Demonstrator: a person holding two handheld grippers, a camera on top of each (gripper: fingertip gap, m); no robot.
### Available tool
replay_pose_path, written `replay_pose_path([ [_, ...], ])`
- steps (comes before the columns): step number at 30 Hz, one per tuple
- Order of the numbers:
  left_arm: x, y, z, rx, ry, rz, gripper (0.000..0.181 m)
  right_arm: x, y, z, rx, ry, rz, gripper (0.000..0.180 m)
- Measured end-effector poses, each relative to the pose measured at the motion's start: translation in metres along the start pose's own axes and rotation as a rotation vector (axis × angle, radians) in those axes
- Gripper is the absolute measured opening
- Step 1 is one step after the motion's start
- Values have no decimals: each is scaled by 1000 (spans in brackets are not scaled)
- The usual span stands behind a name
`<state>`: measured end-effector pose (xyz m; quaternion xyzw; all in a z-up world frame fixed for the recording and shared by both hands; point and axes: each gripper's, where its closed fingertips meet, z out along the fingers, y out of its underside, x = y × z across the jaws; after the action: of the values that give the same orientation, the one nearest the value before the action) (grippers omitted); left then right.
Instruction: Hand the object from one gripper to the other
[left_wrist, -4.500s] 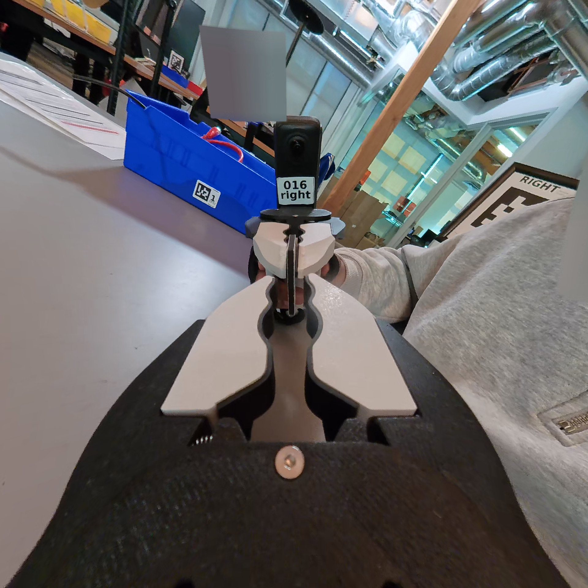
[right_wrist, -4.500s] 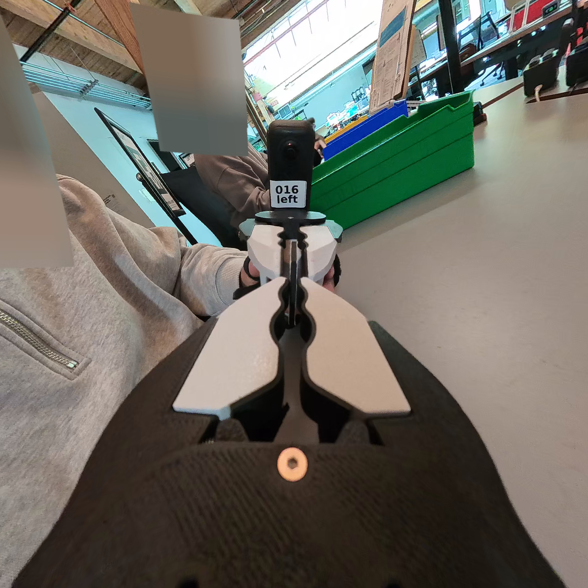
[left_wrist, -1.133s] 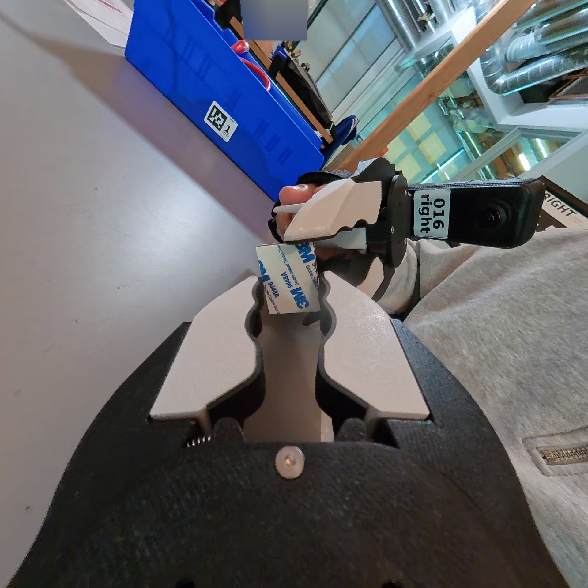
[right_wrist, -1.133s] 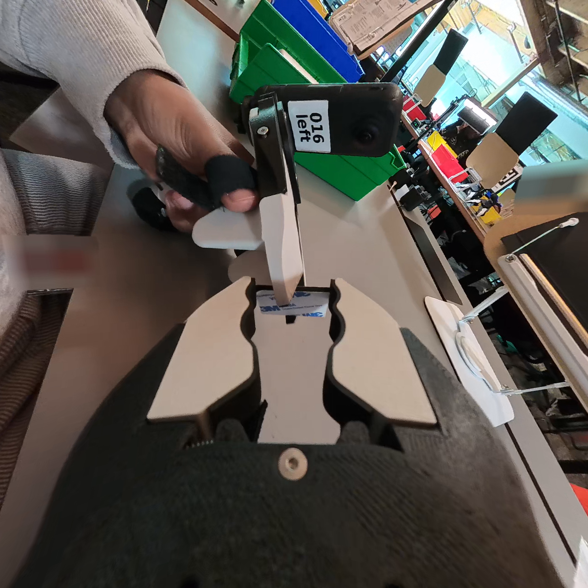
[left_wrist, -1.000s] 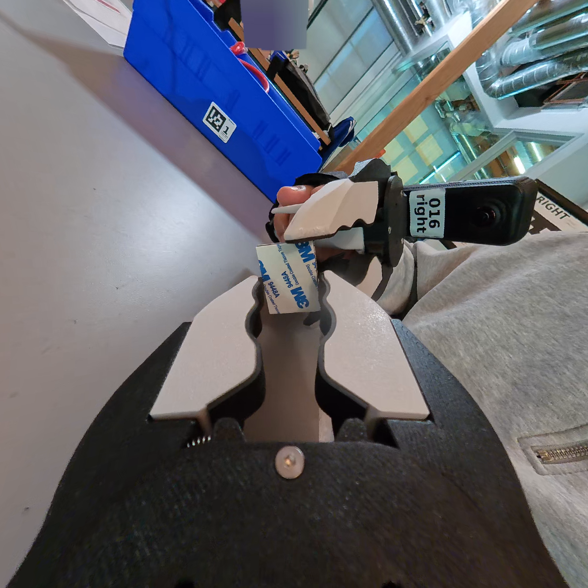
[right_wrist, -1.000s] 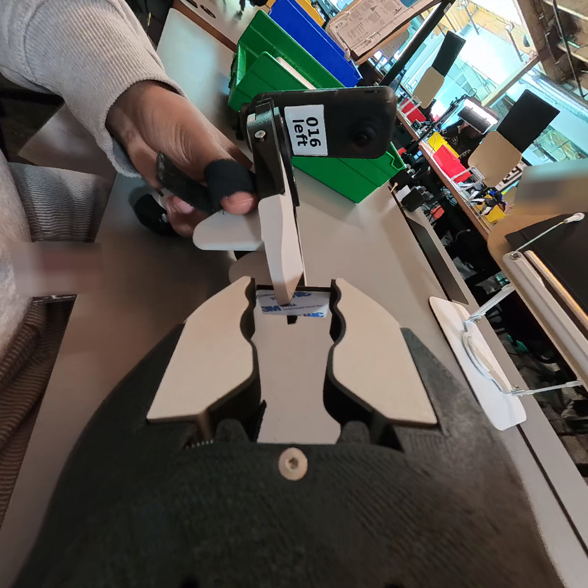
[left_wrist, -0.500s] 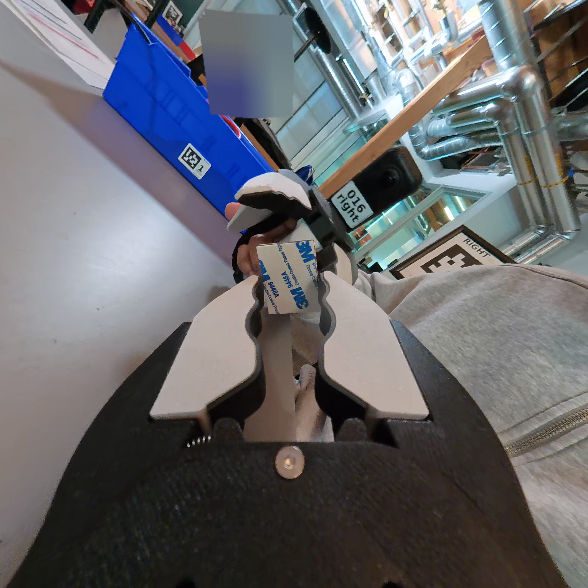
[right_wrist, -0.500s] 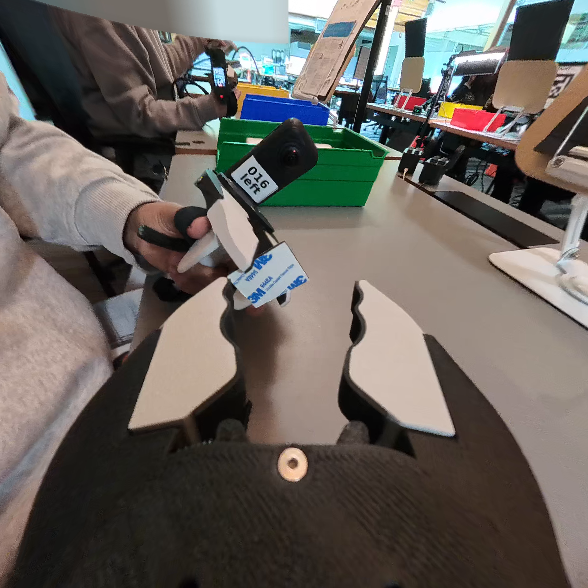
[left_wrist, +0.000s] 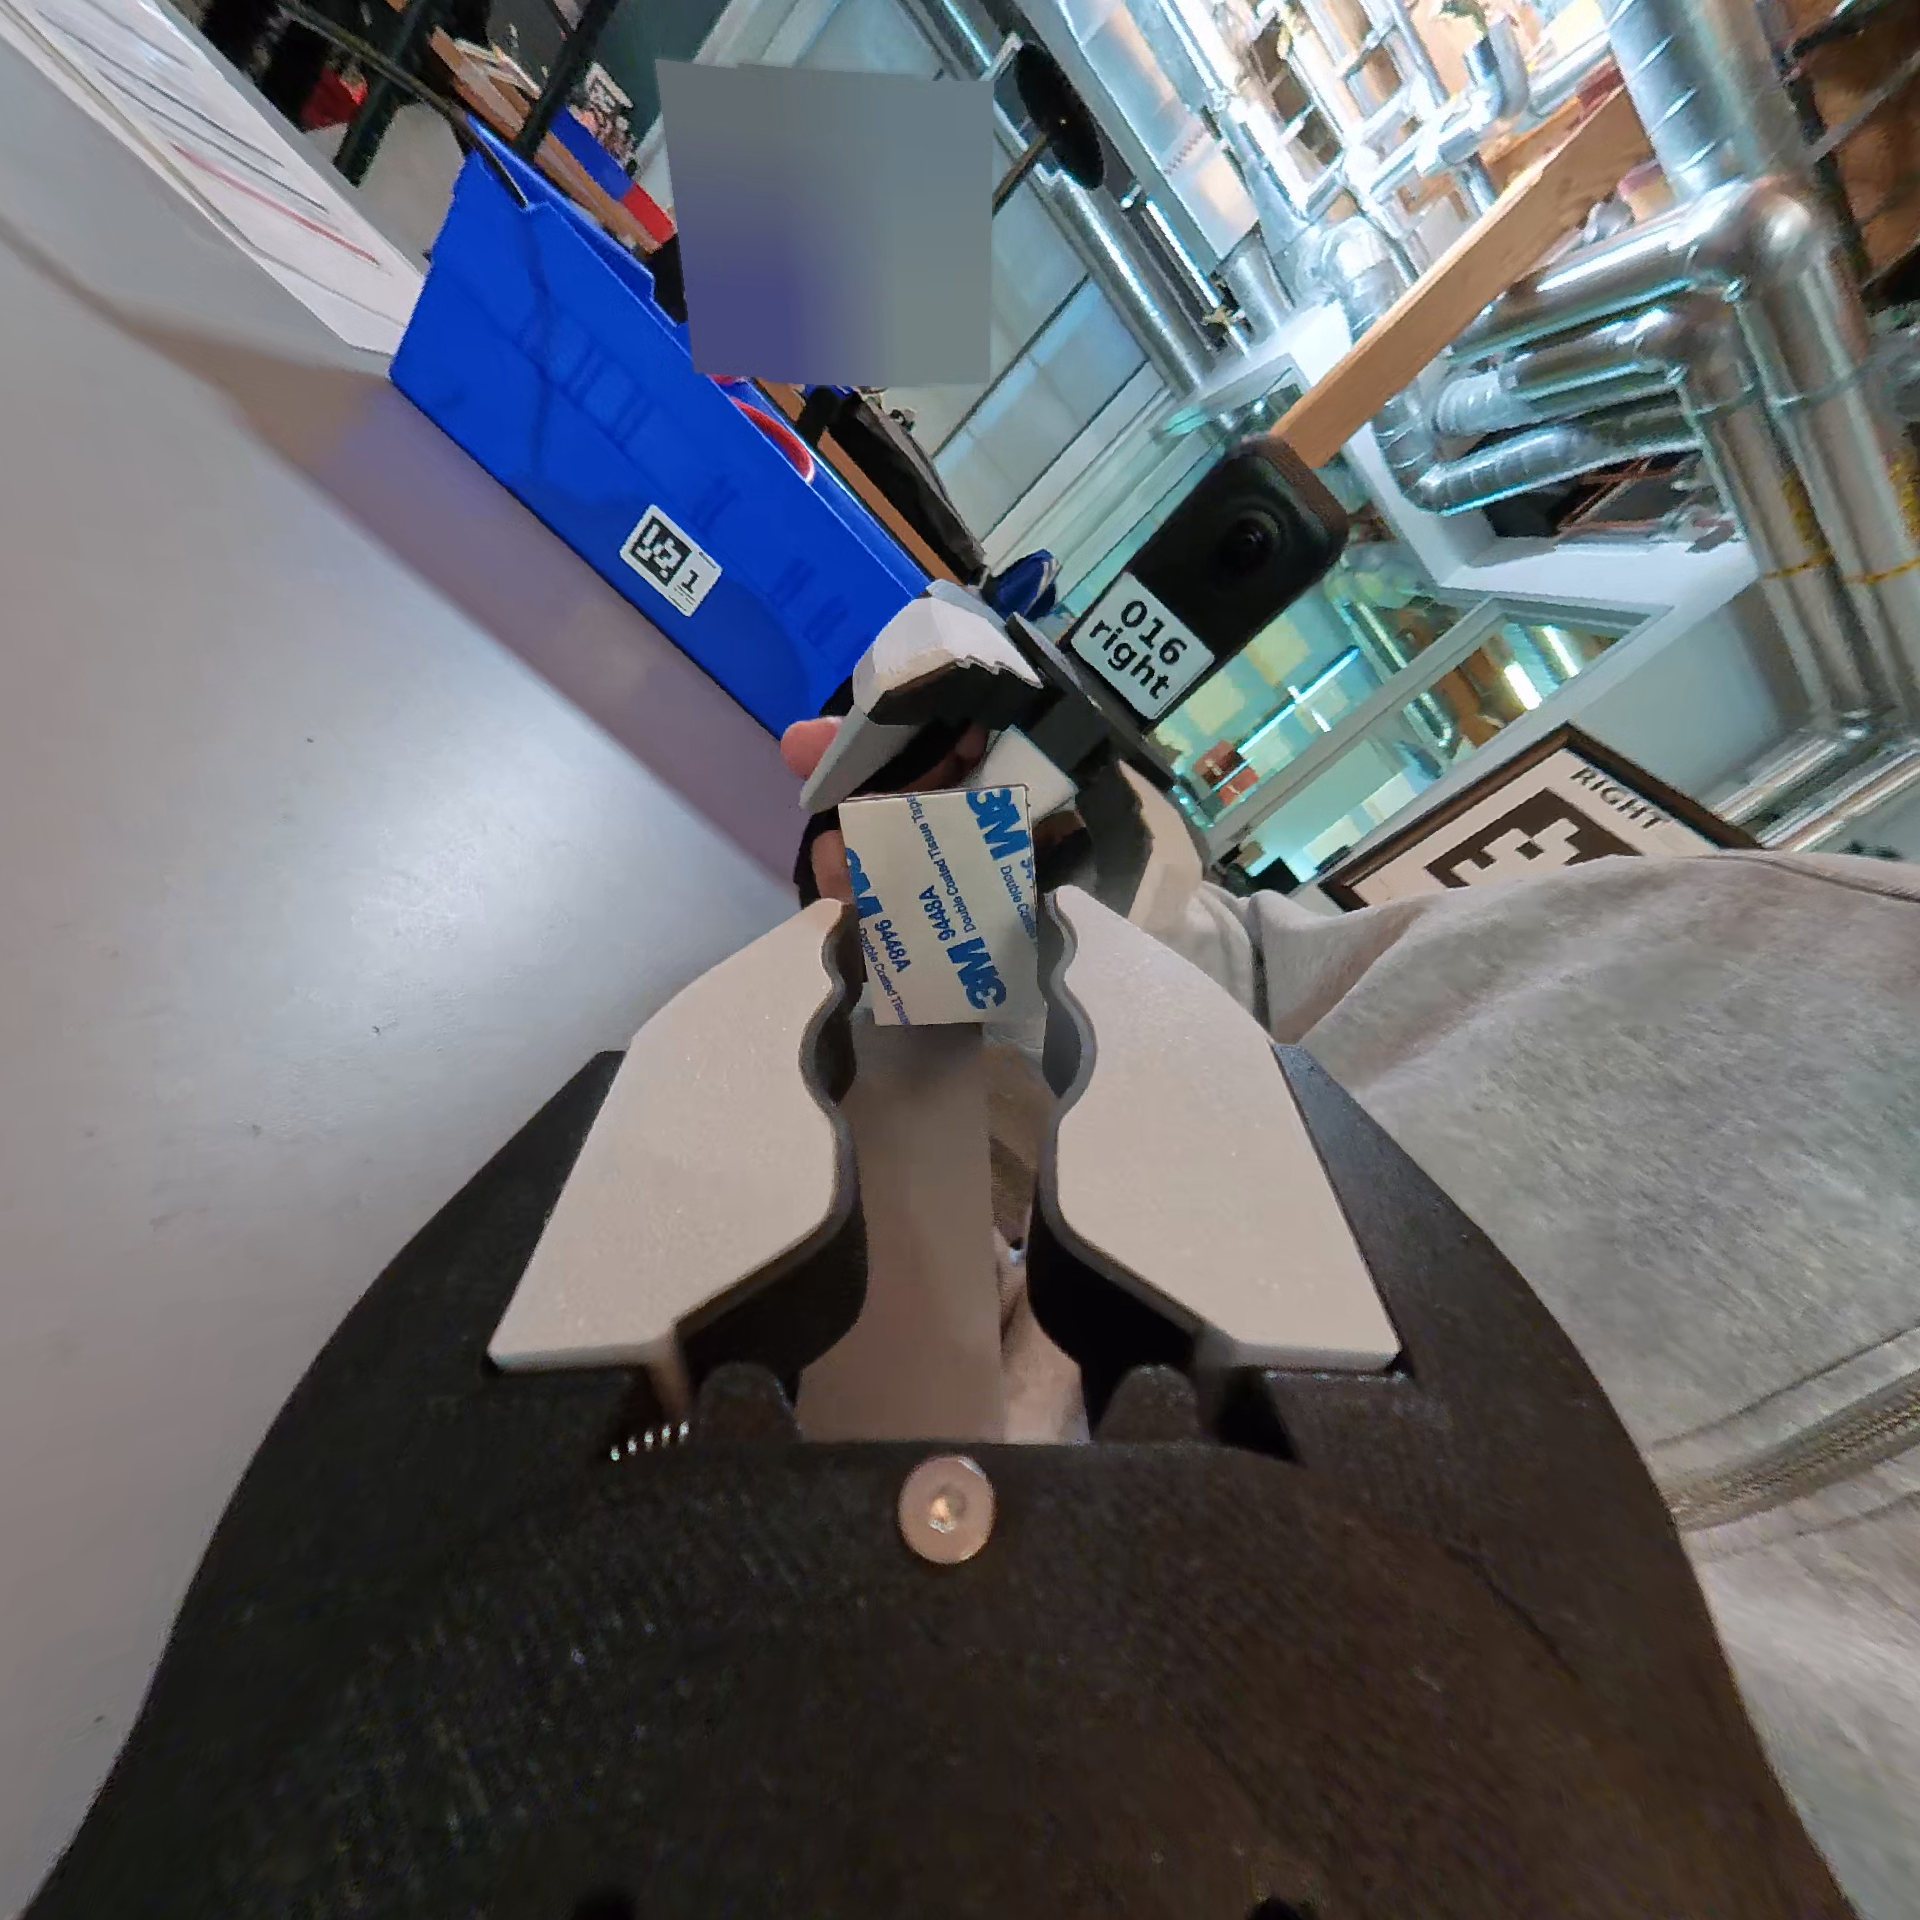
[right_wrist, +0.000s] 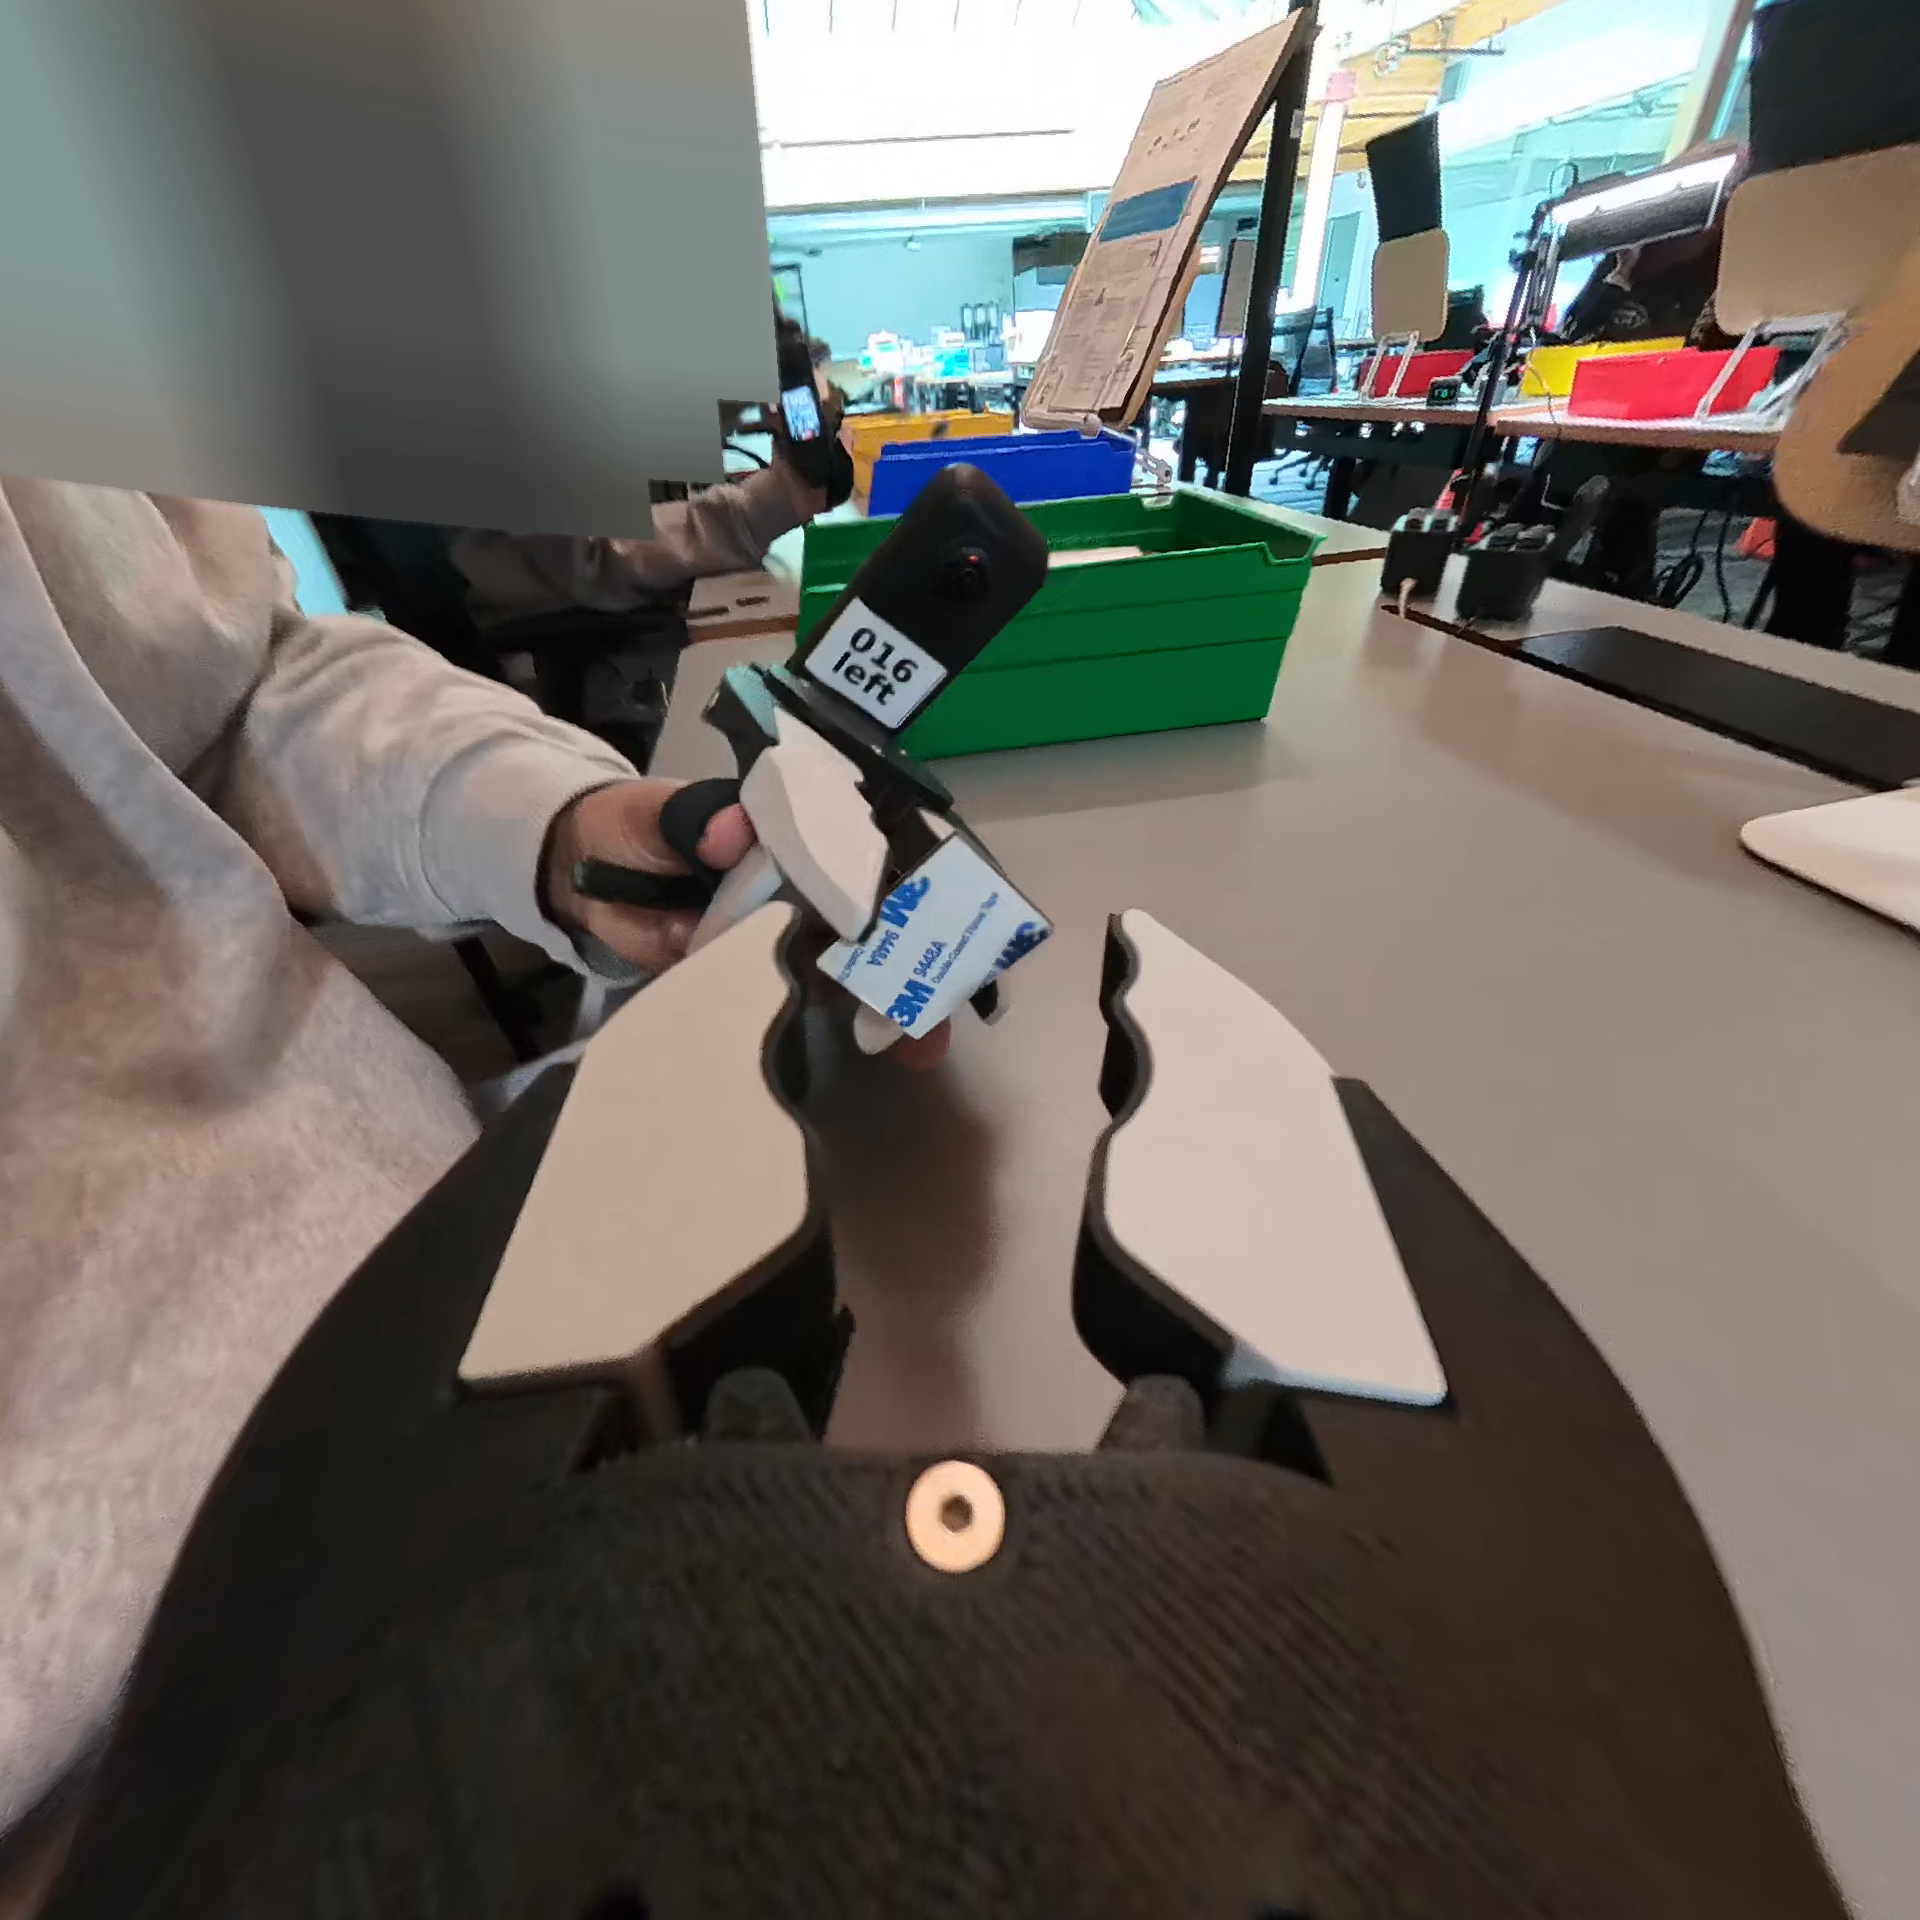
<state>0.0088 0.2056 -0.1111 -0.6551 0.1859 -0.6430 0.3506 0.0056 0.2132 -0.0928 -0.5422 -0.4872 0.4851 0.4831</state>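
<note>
The object is a white square adhesive pad with blue print (left_wrist: 945, 904). My left gripper (left_wrist: 945, 909) is shut on it and holds it by its two side edges, above the grey table (left_wrist: 260, 831). In the right wrist view the pad (right_wrist: 935, 951) sits tilted in the left gripper, whose upper finger (right_wrist: 821, 842) lies over it. My right gripper (right_wrist: 956, 925) is open and empty, with its jaws wide and the pad just beyond its tips, not touching. In the left wrist view its upper finger (left_wrist: 940, 660) shows behind the pad.
A blue bin (left_wrist: 623, 457) stands on the table at the back left, with papers (left_wrist: 208, 177) behind it. A green bin (right_wrist: 1091, 644) stands ahead in the right wrist view. A white stand base (right_wrist: 1849, 852) and a black mat (right_wrist: 1714, 696) lie at the right. A person's grey sleeve (right_wrist: 364, 748) is on the left.
A second ago both grippers were shut on the pad, crosswise. The right gripper has opened, let go and drawn back. The left gripper keeps the pad.
</note>
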Motion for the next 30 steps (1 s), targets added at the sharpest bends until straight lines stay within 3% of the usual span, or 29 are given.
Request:
replay_pose_path([
  [1, 0, 0, 0, -2, -11, 24, 33, 1, -2, -1, 13, -4, 36, 54],
  [10, 10, 1, 3, -27, -73, 318, 32, -6, -11, 0, 118, -130, 347, 54],
  [17, 16, 7, 7, -46, -66, 411, 33, -19, -10, 7, 105, -167, 346, 48],
  [21, 19, 11, 9, -68, -54, 445, 32, -19, -8, 6, 90, -167, 337, 32],
  [30, 10, 4, 6, -28, -93, 384, 47, -12, -11, 0, 98, -135, 279, 33],
])
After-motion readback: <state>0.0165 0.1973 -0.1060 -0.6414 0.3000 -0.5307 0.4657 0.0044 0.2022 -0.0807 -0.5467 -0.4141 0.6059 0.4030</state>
